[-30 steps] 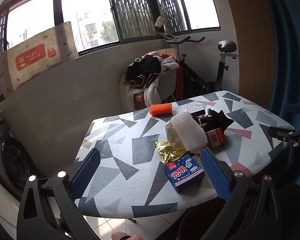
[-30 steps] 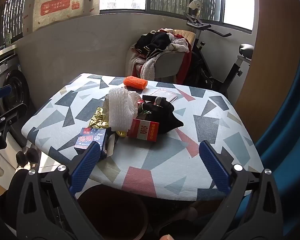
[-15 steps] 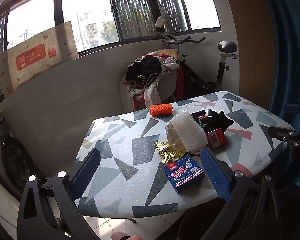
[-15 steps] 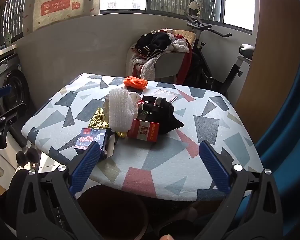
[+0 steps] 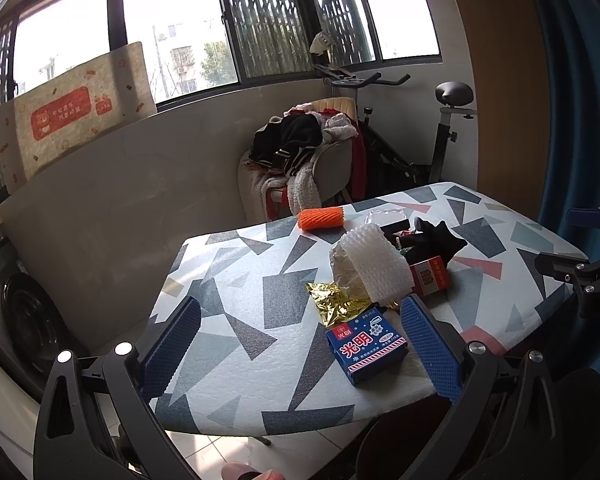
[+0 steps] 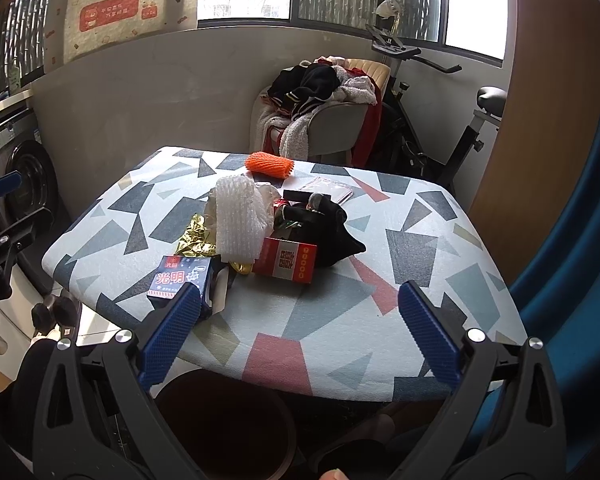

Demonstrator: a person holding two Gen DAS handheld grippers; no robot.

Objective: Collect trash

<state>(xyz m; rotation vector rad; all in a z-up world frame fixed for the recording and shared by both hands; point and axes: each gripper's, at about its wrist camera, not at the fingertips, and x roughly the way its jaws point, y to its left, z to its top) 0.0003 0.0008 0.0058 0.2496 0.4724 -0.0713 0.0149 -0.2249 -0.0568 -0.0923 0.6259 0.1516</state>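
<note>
Trash lies in a heap on the patterned table (image 5: 236, 312) (image 6: 340, 320): a blue box (image 5: 366, 346) (image 6: 180, 276), a gold foil wrapper (image 5: 334, 304) (image 6: 196, 240), white foam netting (image 5: 374, 268) (image 6: 238, 220), a red box (image 5: 430, 276) (image 6: 288, 260), a black bag (image 5: 436, 238) (image 6: 324, 228), an orange foam net (image 5: 321, 218) (image 6: 269, 164) and a clear plastic wrapper (image 6: 330, 188). My left gripper (image 5: 300, 340) is open and empty, held before the table's near edge. My right gripper (image 6: 300, 332) is open and empty, above the near edge.
A dark round bin (image 6: 224, 420) stands on the floor under the table's near edge. A chair piled with clothes (image 5: 300, 152) and an exercise bike (image 5: 440, 128) stand behind the table. A washing machine (image 6: 24, 176) is on the left.
</note>
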